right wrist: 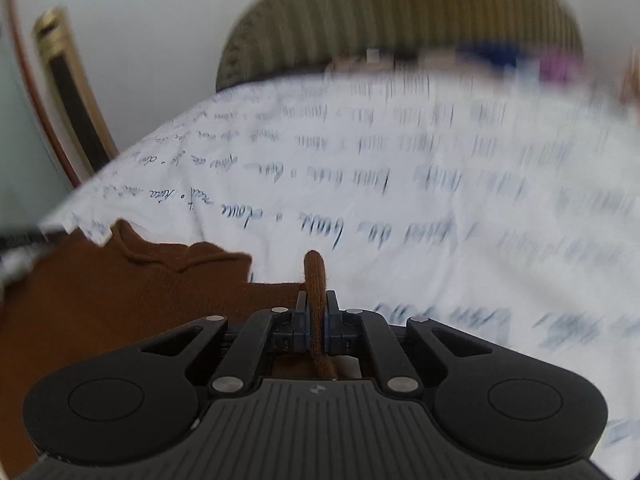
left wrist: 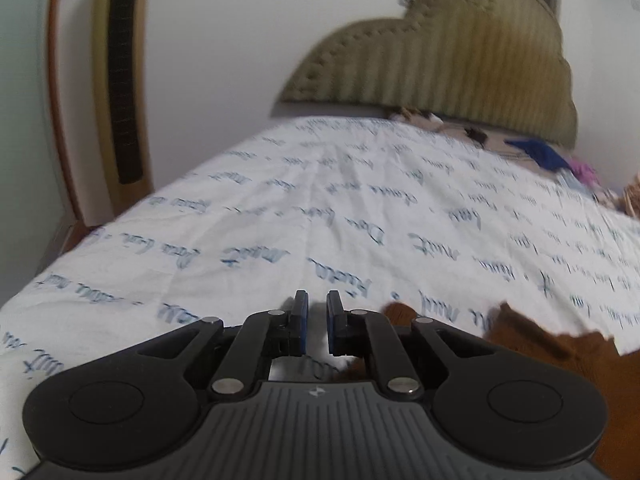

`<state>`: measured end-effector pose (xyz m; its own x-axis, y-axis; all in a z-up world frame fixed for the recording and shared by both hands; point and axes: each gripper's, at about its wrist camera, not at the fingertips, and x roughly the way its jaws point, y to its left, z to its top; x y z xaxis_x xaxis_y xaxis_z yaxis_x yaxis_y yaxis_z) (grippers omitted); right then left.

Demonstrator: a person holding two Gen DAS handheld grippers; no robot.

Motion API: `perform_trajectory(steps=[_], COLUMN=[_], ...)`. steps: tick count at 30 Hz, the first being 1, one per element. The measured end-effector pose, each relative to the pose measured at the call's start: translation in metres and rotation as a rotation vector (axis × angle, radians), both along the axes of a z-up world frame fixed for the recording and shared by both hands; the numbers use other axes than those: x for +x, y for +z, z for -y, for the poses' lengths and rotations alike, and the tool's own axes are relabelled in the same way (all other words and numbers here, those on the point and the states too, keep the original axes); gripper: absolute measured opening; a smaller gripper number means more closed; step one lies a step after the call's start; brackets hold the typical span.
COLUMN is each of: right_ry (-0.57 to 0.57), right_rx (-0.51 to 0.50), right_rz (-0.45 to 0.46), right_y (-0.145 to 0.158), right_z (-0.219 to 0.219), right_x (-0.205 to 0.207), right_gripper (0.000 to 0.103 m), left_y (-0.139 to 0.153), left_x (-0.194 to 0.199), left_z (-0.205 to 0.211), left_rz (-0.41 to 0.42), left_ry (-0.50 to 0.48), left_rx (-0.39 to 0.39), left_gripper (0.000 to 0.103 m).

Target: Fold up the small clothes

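Observation:
A brown knit garment [right wrist: 120, 292] lies on the white bed sheet [right wrist: 400, 184] printed with blue script. My right gripper [right wrist: 316, 304] is shut on an edge of the brown garment, a fold of which sticks up between the pads. In the left wrist view the garment [left wrist: 532, 336] shows at the lower right, beside and under the gripper body. My left gripper [left wrist: 318, 304] has a narrow gap between its blue pads and holds nothing; sheet [left wrist: 320, 208] shows through the gap.
An olive padded headboard [left wrist: 460, 52] stands at the far end of the bed. Blue and pink clothes [left wrist: 540, 152] lie near it at the right. A gold tower appliance [left wrist: 120, 80] stands by the wall at the left, past the bed's edge.

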<state>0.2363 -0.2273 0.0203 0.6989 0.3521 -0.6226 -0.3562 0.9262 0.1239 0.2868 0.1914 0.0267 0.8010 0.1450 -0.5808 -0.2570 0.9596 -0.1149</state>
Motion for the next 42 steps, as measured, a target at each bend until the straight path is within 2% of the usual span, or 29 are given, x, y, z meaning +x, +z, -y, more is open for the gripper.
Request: perform_trajectory(steps=[2, 4, 6, 8, 9, 10, 11, 13, 15, 16, 17, 20, 23, 24, 25, 26, 27, 30, 34, 38, 42], right_ry=[-0.022, -0.058, -0.061, -0.068, -0.093, -0.123, -0.159, -0.166, -0.070, -0.005, 0.055, 0.170, 0.196, 0.188, 0.189, 0.182, 0.174, 0.171, 0.187, 0.158, 0.135], right_rx=[-0.094, -0.140, -0.113, -0.034, 0.018, 0.066, 0.105, 0.138, 0.191, 0.207, 0.207, 0.125, -0.042, -0.094, -0.125, -0.148, -0.148, -0.100, -0.027, -0.083, -0.014], right_rz=[0.083, 0.051, 0.002, -0.011, -0.045, -0.064, -0.061, -0.010, 0.003, -0.015, -0.044, -0.107, -0.116, -0.071, -0.015, -0.005, -0.014, -0.024, -0.043, -0.097, -0.055], right_y=[0.004, -0.009, -0.026, -0.026, -0.022, -0.018, -0.013, 0.002, 0.016, 0.021, 0.023, 0.017, -0.009, -0.018, -0.020, -0.021, -0.018, -0.001, 0.015, -0.003, -0.018], right_z=[-0.006, -0.008, -0.007, 0.005, 0.014, 0.023, 0.031, 0.040, 0.037, 0.029, 0.017, -0.032, -0.082, -0.092, -0.098, -0.102, -0.104, -0.089, -0.051, -0.026, -0.007], right_x=[-0.013, -0.005, 0.005, 0.011, 0.016, 0.017, 0.011, -0.003, -0.018, -0.024, -0.028, -0.031, -0.031, -0.032, -0.034, -0.033, -0.031, -0.039, -0.079, -0.127, -0.152], right_gripper=[0.009, 0.009, 0.010, 0.016, 0.026, 0.052, 0.061, 0.058, 0.049, 0.045, 0.045, 0.043, 0.042, 0.044, 0.050, 0.055, 0.055, 0.056, 0.056, 0.057, 0.057], left_y=[-0.003, -0.009, -0.012, -0.009, -0.006, -0.001, 0.004, 0.012, 0.018, 0.019, 0.020, 0.013, -0.007, -0.015, -0.019, -0.019, -0.017, -0.008, -0.001, -0.012, -0.015], left_x=[0.002, 0.004, 0.007, 0.007, 0.006, 0.002, -0.003, -0.015, -0.029, -0.036, -0.043, -0.053, -0.049, -0.048, -0.051, -0.053, -0.054, -0.063, -0.089, -0.108, -0.120], left_z=[-0.001, 0.002, 0.006, 0.008, 0.007, 0.007, 0.006, 0.006, 0.014, 0.023, 0.032, 0.053, 0.051, 0.045, 0.039, 0.037, 0.037, 0.041, 0.046, 0.056, 0.056], left_rz=[-0.014, -0.034, -0.046, -0.053, -0.049, -0.041, -0.030, -0.017, 0.008, 0.017, 0.025, 0.028, -0.037, -0.037, -0.025, -0.019, -0.020, -0.009, -0.017, -0.053, -0.038], left_ry=[0.011, 0.016, 0.023, 0.024, 0.025, 0.018, 0.013, 0.007, -0.040, -0.075, -0.101, -0.147, -0.114, -0.101, -0.101, -0.103, -0.103, -0.117, -0.176, -0.209, -0.200], left_rx=[-0.004, 0.015, 0.034, 0.048, 0.043, 0.030, 0.011, -0.037, -0.074, -0.063, -0.034, 0.047, 0.056, 0.040, 0.019, 0.010, 0.016, 0.032, -0.010, 0.051, 0.053], left_gripper=[0.010, 0.010, 0.009, 0.009, 0.010, 0.010, 0.010, 0.010, 0.009, 0.010, 0.010, 0.010, 0.010, 0.009, 0.009, 0.009, 0.009, 0.010, 0.010, 0.010, 0.010])
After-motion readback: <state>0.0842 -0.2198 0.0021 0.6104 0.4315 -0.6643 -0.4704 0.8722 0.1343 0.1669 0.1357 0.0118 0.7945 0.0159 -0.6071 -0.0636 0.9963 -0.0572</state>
